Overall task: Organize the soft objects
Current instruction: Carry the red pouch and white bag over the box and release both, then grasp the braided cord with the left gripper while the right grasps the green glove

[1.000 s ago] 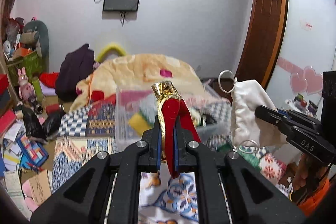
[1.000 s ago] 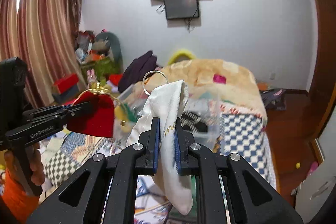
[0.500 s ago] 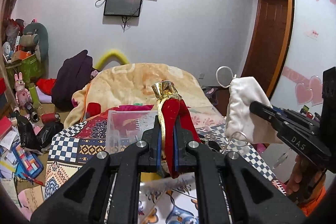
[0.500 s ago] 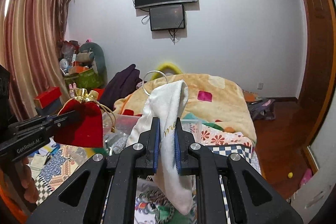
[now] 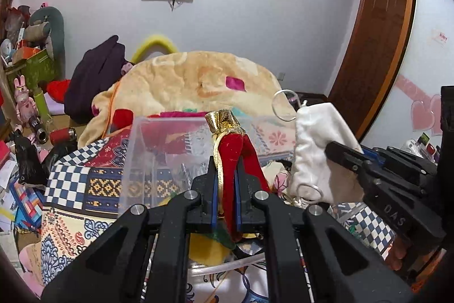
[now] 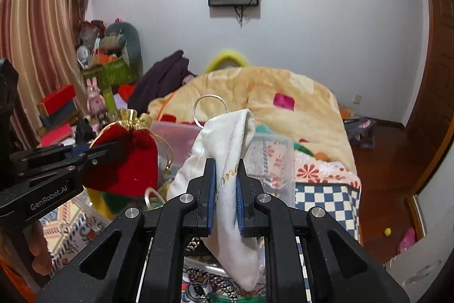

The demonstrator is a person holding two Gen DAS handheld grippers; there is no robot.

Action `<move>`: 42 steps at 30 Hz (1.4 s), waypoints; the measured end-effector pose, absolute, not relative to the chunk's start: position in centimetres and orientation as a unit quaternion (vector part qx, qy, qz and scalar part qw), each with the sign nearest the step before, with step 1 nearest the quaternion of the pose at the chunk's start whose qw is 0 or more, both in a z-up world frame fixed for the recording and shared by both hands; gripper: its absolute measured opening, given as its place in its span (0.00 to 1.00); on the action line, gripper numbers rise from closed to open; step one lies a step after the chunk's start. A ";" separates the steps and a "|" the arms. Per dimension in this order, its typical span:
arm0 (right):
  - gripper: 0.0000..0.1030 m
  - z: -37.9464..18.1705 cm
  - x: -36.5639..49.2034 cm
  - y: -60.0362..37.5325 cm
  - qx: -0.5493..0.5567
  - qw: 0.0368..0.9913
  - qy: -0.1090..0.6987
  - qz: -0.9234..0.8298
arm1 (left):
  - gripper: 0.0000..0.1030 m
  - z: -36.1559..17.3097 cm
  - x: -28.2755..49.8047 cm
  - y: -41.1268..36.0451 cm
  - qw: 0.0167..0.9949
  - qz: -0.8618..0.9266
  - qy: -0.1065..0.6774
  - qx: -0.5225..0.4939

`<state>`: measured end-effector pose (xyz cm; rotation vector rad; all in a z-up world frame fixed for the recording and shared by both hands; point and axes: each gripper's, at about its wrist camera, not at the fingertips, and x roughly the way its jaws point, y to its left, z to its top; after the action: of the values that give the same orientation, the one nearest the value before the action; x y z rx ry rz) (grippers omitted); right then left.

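My left gripper (image 5: 226, 190) is shut on a red velvet pouch (image 5: 233, 161) with a gold top, held upright above a clear plastic bin (image 5: 159, 155). The pouch also shows at the left of the right wrist view (image 6: 127, 161), with the left gripper (image 6: 113, 147) across it. My right gripper (image 6: 225, 189) is shut on a white cloth drawstring pouch (image 6: 227, 149), held just right of the red one, over the bin (image 6: 272, 161). In the left wrist view the white pouch (image 5: 315, 149) and right gripper (image 5: 336, 148) are at the right.
The bin holds a yellow soft item (image 5: 207, 246) and chains (image 6: 204, 280). It rests on a patterned bedspread (image 5: 71, 189) with a peach blanket (image 5: 198, 81) behind. Cluttered shelves and toys (image 5: 25, 93) stand at the left, a wooden door (image 5: 369, 47) at the right.
Both grippers have dipped and tilted down towards the bin after rising half a second ago. The pouches stay gripped, side by side.
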<state>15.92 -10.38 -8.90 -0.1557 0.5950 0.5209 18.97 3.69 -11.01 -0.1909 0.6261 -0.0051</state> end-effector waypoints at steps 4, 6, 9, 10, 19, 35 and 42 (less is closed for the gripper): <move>0.11 -9.4 16.6 -10.1 -0.083 0.915 0.308 0.249 | 0.08 -11.8 19.6 3.3 0.944 -0.002 0.320 -0.083; 0.11 -9.5 16.6 -10.3 -0.086 0.913 0.315 0.246 | 0.08 -12.1 19.7 3.2 0.941 -0.008 0.328 -0.084; 0.13 -9.5 16.7 -10.3 -0.087 0.909 0.325 0.245 | 0.10 -12.6 19.8 3.3 0.935 -0.022 0.340 -0.100; 0.15 -9.6 16.7 -10.4 -0.089 0.908 0.327 0.245 | 0.11 -12.7 19.9 3.3 0.934 -0.021 0.342 -0.100; 0.44 -8.5 15.7 -11.8 -0.080 0.918 0.305 0.238 | 0.39 -11.2 18.2 2.7 0.941 -0.032 0.322 -0.097; 0.69 -6.9 10.8 -16.0 -0.068 0.939 0.258 0.219 | 0.66 -7.9 12.3 0.5 0.956 -0.066 0.272 -0.082; 0.69 -11.4 9.7 -17.0 -0.091 0.920 0.323 0.203 | 0.66 -11.5 11.8 -2.5 0.936 -0.094 0.330 -0.077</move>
<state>9.73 -17.00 -11.37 -0.1871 0.6637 0.4176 11.85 -2.46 -11.53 -0.1576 0.6747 -0.1921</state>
